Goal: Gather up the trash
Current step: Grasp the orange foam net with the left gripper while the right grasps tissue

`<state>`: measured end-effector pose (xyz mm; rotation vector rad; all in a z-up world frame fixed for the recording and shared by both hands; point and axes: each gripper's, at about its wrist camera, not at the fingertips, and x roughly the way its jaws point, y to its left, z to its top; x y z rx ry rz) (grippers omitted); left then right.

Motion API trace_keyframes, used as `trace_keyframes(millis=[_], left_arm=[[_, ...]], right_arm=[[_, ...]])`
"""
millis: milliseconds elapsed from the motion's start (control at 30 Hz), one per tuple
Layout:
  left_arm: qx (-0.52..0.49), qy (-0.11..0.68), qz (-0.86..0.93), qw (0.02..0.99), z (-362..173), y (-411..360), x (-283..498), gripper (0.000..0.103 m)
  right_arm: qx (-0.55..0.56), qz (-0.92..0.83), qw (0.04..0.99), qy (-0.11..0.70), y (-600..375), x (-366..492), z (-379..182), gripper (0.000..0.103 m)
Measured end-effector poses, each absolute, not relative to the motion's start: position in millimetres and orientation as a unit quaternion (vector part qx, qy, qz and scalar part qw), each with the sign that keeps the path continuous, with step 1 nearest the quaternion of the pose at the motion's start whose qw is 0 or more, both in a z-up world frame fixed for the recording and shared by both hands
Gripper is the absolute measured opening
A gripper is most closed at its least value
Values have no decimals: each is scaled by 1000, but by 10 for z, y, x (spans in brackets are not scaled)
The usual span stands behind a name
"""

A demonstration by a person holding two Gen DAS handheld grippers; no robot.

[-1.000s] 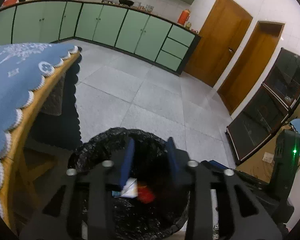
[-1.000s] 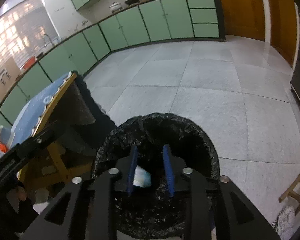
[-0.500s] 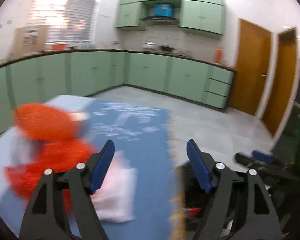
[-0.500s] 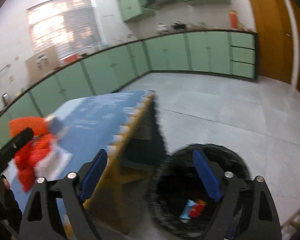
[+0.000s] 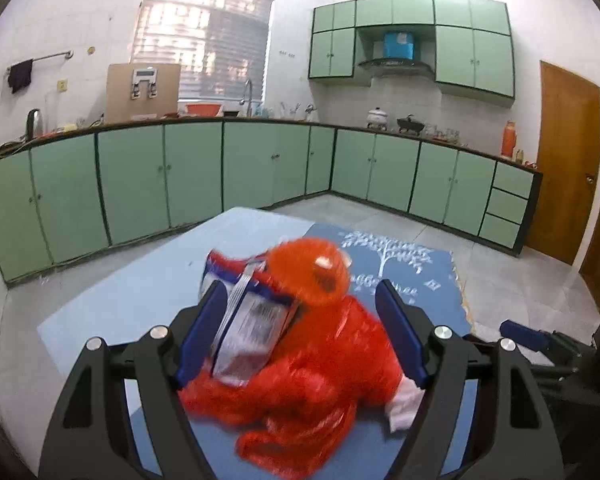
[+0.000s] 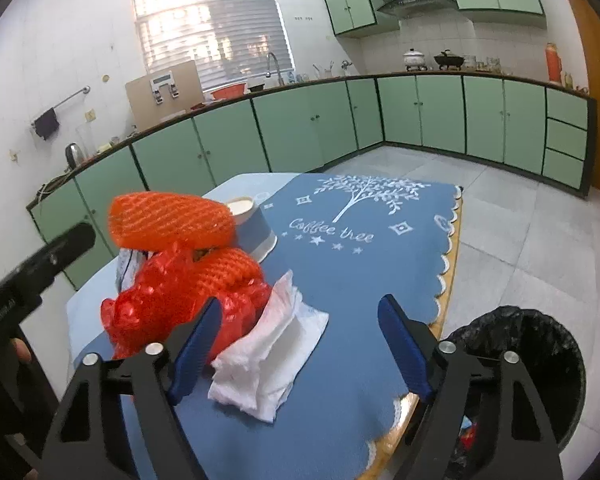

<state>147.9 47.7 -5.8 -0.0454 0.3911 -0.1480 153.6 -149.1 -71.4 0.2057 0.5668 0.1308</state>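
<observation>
- The left gripper (image 5: pixel 300 330) had its jaws wide apart, having just closed a little after a big opening; nothing was pinched between them.
- In the left wrist view, a heap of trash filled the lower middle of the frame, between and beyond the blue pads: a red plastic bag (image 5: pixel 300 392), an orange net (image 5: pixel 310 272) on top, and a foil wrapper (image 5: pixel 250 328) close beside the left pad. Whether the pad touched the wrapper I could not tell.
- A white tissue (image 5: pixel 404 404) peeked out just under the right pad.
- The right gripper (image 6: pixel 300 344) also stood open, its jaws having just narrowed slightly, gripping nothing.
- In the right wrist view, the tissue (image 6: pixel 272 356) lay on the blue tabletop (image 6: pixel 360 280) at lower centre, between the pads and nearer the left one.
- The bag (image 6: pixel 156 304) and net (image 6: pixel 172 220) sat at centre left, beyond the left pad; a paper cup (image 6: pixel 252 224) lay tilted behind them.
- A black-lined bin (image 6: pixel 540 352) stood on the floor at lower right, past the tabletop's scalloped edge.
- The left gripper's body (image 6: pixel 28 280) showed at the left edge.
</observation>
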Motion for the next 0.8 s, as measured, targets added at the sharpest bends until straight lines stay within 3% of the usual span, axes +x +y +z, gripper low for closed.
trace_keyframes(millis=[200, 333, 467, 800], left_arm=[[-26, 207, -99, 973, -169, 365, 1773, 46], [-24, 213, -98, 972, -245, 302, 1932, 37], [-23, 233, -103, 967, -354, 292, 2047, 7], [-50, 132, -111, 984, -110, 445, 1544, 4]], right_arm=[[109, 30, 950, 291, -1690, 1545, -801, 70], [113, 24, 948, 297, -1769, 1584, -863, 67], [108, 33, 948, 298, -1709, 1604, -890, 63], [92, 75, 942, 313, -1379, 1573, -890, 57]])
